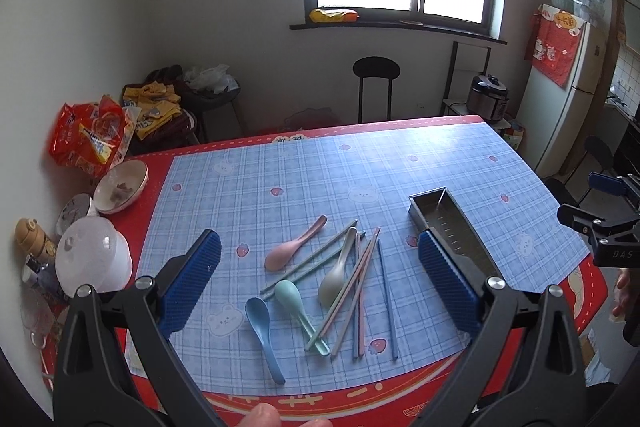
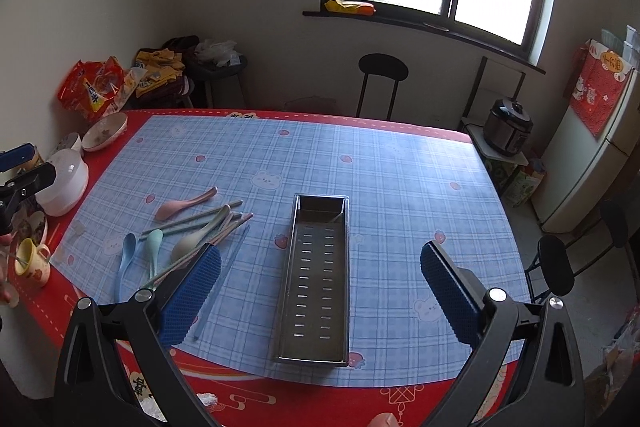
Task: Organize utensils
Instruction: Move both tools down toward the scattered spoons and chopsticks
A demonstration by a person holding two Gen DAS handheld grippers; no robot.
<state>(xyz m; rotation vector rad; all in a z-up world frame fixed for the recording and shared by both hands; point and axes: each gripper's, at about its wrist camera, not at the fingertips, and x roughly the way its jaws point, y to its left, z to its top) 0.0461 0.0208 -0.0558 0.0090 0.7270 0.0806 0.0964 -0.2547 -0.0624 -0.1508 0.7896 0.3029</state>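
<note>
Left wrist view: the left gripper (image 1: 320, 279) hangs spread wide above pastel plastic spoons and chopsticks (image 1: 336, 275) heaped mid-worktop. Right gripper (image 2: 320, 283), likewise agape and empty, frames the perforated steel rectangular tray (image 2: 316, 279) beside that heap.

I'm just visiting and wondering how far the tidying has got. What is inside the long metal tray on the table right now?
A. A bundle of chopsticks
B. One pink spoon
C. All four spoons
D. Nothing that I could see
D: the metal tray shows only its bare slotted floor, while the spoons and chopsticks lie in a loose pile on the tablecloth to its left.
</note>
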